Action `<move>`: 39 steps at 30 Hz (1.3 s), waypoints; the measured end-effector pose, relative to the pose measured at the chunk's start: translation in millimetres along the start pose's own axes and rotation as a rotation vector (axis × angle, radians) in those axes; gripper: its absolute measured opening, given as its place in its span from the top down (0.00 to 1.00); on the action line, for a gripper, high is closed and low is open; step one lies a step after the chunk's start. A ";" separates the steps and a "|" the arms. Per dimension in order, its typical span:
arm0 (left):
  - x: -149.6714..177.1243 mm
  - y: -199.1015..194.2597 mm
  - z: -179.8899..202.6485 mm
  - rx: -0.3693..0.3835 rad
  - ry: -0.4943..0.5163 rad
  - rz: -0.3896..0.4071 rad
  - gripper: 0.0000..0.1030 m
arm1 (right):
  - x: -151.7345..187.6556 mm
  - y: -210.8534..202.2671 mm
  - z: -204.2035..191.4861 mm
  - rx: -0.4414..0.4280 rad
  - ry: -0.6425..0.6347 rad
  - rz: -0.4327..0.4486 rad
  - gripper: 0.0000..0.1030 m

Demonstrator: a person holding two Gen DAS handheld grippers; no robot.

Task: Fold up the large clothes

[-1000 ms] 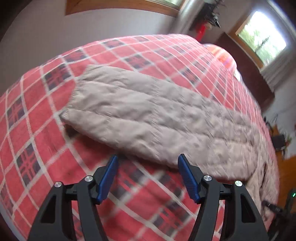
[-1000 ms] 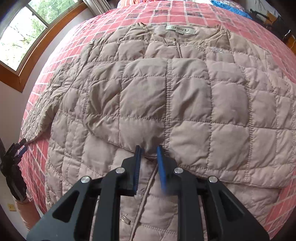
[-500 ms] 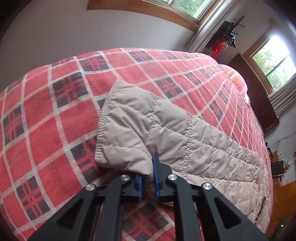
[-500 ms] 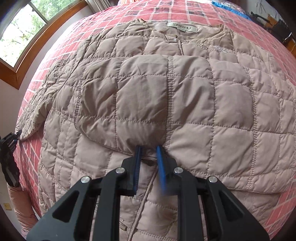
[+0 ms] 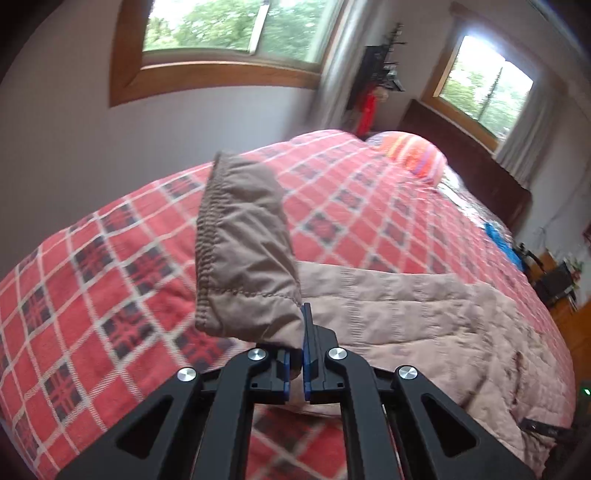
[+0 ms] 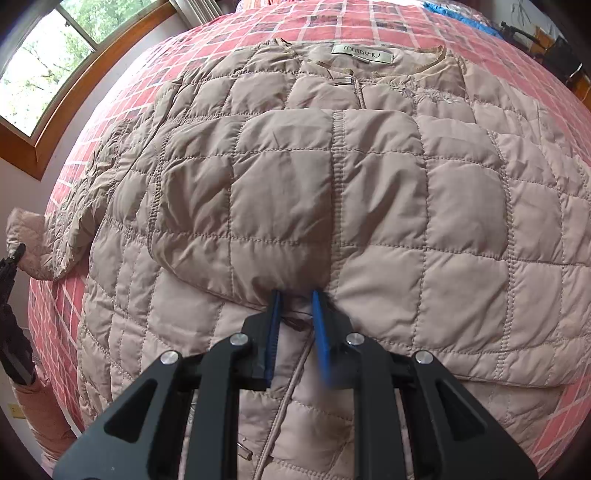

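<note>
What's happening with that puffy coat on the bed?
A person with a two-fingered gripper in each hand is folding a beige quilted jacket spread on a bed with a red plaid blanket. The left gripper is shut on the cuff end of one sleeve, which stands raised above the blanket. The right gripper pinches the end of the other sleeve, already laid across the jacket's front. The raised sleeve will probably be folded in next.

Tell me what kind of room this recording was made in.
Most likely a bedroom: a bed under a red plaid cotton bedspread, an orange striped pillow at its far end, and wood-framed windows. A beige quilted padded jacket lies spread on the bed.
</note>
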State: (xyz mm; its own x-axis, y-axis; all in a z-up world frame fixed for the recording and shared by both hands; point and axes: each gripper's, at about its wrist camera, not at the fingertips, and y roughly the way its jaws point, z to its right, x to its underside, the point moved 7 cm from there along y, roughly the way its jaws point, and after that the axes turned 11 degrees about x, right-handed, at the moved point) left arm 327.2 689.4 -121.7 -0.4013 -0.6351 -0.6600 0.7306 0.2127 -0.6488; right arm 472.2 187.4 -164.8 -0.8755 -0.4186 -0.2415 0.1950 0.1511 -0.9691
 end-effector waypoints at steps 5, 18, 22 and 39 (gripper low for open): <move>6.3 4.0 83.9 0.128 0.124 -0.026 0.96 | -1.1 0.5 0.2 0.003 -0.002 0.002 0.82; 69.8 66.8 202.2 0.233 0.283 -0.175 0.96 | 0.0 -0.1 -0.4 -0.009 -0.003 0.007 0.82; 91.6 87.7 209.6 0.250 0.286 -0.258 0.95 | -0.4 0.2 -0.1 -0.010 -0.004 0.007 0.82; 63.5 6.0 131.1 0.407 0.133 -0.251 0.49 | -4.1 -14.4 -17.5 -0.025 -0.003 0.025 0.62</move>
State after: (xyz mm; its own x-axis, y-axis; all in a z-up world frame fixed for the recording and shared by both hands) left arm 378.6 552.9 -117.9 -0.6398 -0.5237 -0.5625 0.7485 -0.2584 -0.6107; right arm 465.3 202.6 -149.0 -0.8692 -0.4172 -0.2655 0.2054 0.1838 -0.9613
